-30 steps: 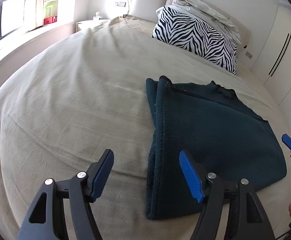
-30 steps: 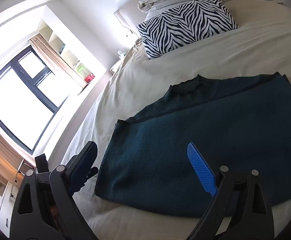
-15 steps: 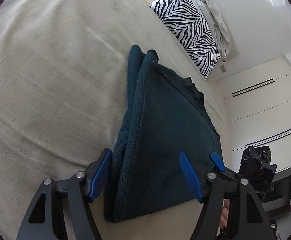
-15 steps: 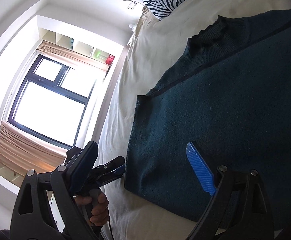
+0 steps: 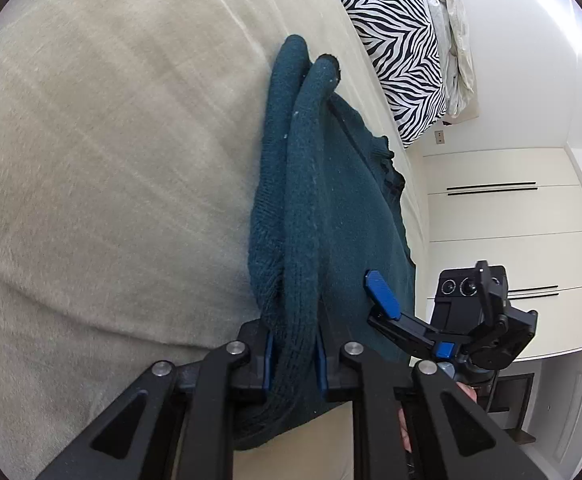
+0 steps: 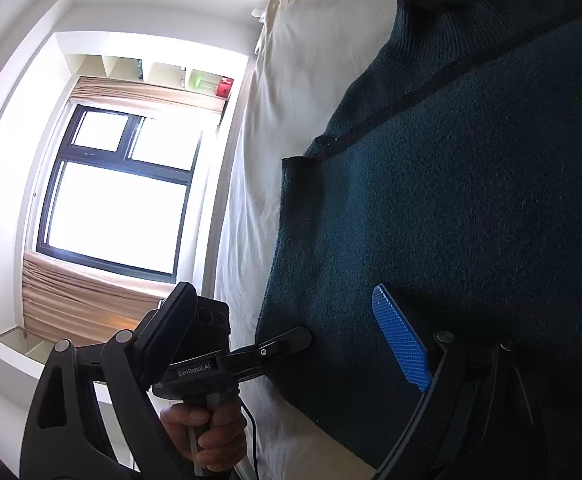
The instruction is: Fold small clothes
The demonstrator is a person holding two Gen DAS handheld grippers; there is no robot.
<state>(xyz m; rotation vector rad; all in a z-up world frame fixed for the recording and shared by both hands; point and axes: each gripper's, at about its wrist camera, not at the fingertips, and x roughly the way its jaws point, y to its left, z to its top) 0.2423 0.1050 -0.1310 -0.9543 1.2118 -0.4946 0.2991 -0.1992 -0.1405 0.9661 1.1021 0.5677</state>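
A dark teal knit sweater (image 5: 331, 220) lies folded on the beige bed (image 5: 111, 160). My left gripper (image 5: 293, 344) is closing its jaws on the thick folded left edge near the bottom corner, and both blue pads press the fabric. The right wrist view shows the left gripper's fingers (image 6: 287, 342) at that same corner of the sweater (image 6: 471, 200). My right gripper (image 6: 291, 332) stands open low over the sweater's near edge, its blue pad (image 6: 401, 340) above the cloth and not pressing it. That pad (image 5: 383, 300) also appears in the left wrist view.
A zebra-print pillow (image 5: 399, 40) with crumpled pale bedding behind it sits at the head of the bed. White wardrobe doors (image 5: 511, 240) run along the right side. A bright window (image 6: 119, 200) with curtains is on the left. A hand (image 6: 207, 428) grips the left gripper's handle.
The left gripper rolled, sank to the sweater's folded edge and closed on it. The right gripper dropped closer to the sweater's near edge, still open.
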